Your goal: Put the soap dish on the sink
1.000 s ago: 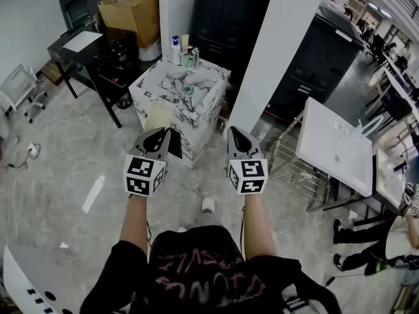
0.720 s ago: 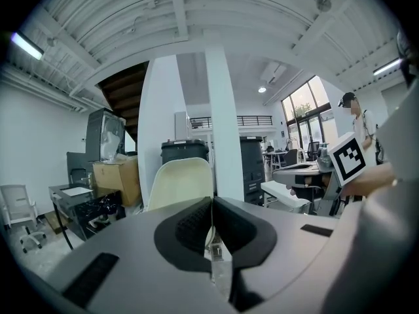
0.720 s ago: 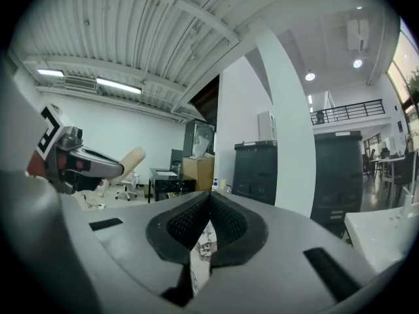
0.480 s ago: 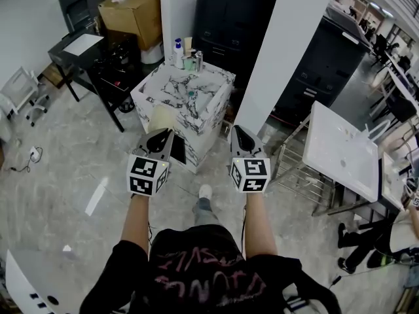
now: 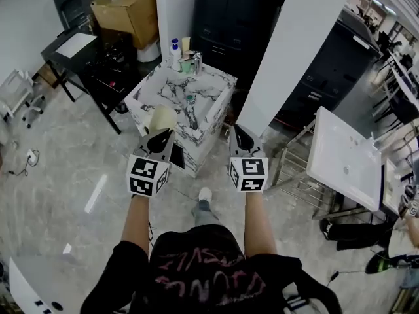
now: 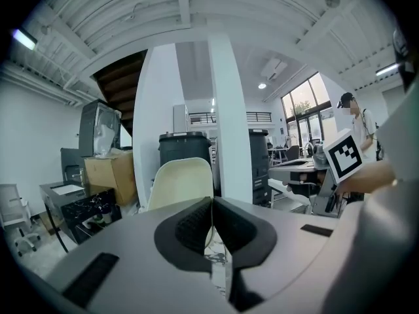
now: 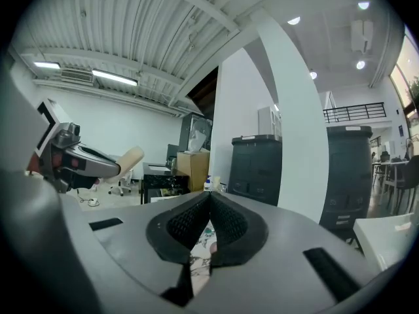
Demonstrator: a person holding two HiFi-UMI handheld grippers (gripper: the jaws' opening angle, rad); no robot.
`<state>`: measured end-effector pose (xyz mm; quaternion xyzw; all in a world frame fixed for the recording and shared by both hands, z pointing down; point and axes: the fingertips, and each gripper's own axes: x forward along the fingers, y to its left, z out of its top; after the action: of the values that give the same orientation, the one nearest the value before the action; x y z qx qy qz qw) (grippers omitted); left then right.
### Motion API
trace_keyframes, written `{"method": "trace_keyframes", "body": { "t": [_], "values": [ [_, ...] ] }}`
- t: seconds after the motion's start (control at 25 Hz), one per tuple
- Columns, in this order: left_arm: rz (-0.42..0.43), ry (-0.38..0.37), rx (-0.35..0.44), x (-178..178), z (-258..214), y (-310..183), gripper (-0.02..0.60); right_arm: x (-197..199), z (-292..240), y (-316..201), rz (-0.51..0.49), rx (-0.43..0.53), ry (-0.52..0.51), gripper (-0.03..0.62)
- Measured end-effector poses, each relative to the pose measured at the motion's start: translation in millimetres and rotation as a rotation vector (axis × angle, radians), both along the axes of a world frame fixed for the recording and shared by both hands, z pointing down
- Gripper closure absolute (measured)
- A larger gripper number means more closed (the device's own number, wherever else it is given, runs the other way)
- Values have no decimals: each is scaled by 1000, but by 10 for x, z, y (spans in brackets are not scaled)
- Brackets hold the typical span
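One soap dish in left gripper

No word, number or brand can be read. The black shirt behind both pairs of jaws carries reddish lettering, too warped to make out. The black-and-white marker cubes bear square patterns only. The white pump bottle well ahead of the jaws has a label too small to read.

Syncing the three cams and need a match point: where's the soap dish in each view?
Head view: soap dish centre-left, sticking up just beyond the left gripper.
Left gripper view: centre, standing up from the shut jaws.
Right gripper view: far left, at the left gripper's tip.
Shared landmark: cardboard box, also at and.
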<state>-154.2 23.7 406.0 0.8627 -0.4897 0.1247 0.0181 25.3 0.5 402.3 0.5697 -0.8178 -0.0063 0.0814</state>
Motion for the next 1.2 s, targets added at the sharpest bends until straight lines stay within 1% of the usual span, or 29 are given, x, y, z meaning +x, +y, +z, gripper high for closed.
{"method": "trace_keyframes", "body": {
  "t": [0.28, 0.6, 0.84, 0.96, 1.2],
  "values": [
    [-4, 4, -54, 50, 272, -645, 560, 75, 246, -627, 4, -36, 7, 580],
    [25, -13, -109, 284, 547, -1487, 560, 212, 478, -1416, 12, -66, -2, 580],
    [44, -49, -153, 446, 615, -2153, 560, 275, 553, -2111, 3, -104, -13, 580],
    [38, -58, -162, 506, 617, -2459, 560, 327, 533, -2436, -12, -107, -11, 580],
    [38, -65, -177, 611, 603, -2809, 560, 418, 515, -2818, -27, -118, -2, 580]
  ]
}}
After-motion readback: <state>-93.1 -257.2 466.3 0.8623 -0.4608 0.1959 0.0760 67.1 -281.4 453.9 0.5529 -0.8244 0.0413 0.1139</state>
